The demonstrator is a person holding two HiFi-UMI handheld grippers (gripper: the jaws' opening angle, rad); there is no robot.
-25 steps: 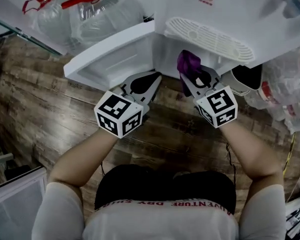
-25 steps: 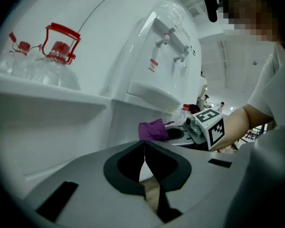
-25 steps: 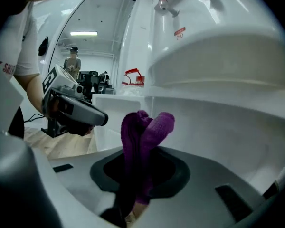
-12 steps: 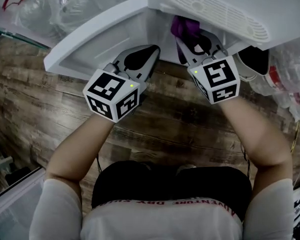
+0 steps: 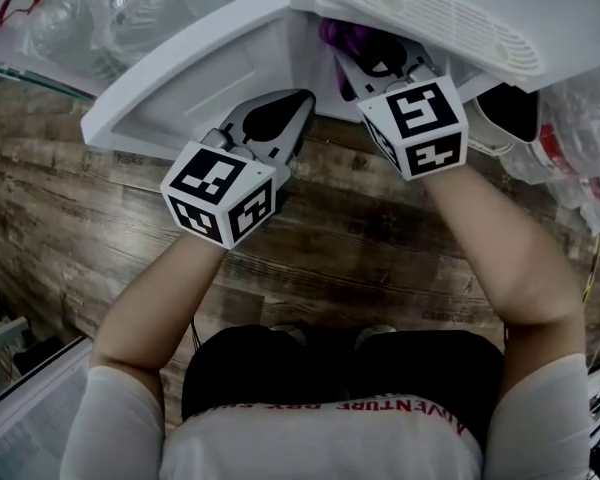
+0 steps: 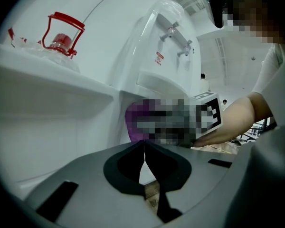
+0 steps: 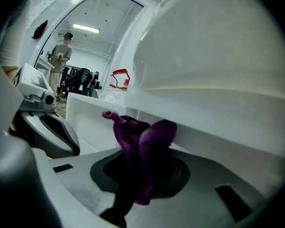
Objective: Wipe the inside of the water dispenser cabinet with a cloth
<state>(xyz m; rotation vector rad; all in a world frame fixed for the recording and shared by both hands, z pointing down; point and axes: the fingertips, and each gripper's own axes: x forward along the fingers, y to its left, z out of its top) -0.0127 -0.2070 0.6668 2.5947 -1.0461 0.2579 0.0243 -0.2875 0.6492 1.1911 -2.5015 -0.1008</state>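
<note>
right gripper [image 5: 352,56] is clamped tight on the one purple cloth [image 5: 342,38]. the cloth bunches up out of the jaws and sits right at the mouth of the cabinet [image 5: 313,68], just under the drip tray [image 5: 430,18]. i read that as going in cloth-first, so fabric and not the jaws meets the inside walls.

left gripper [image 5: 298,103] has its jaws pressed together with nothing between them. it hangs just beside the door [image 5: 180,78], near the hinge-side corner. probably parked out of the way or ready to steady the door; can't tell if it touches.

the door stands wide open toward the left, which leaves the opening free for the cloth hand. my guess is the wiping proper hasn't begun, since the cloth is only at the threshold.

counts:
- two grippers
- one cloth
- one door
- one drip tray
- two taps [image 6: 176,37], seen in the left gripper view
- water bottles [image 5: 70,18] with red handles heaped at the left, more plastic at the right edge; exact number unclear
- one person [image 7: 64,49] standing far back in the right gripper view
</note>
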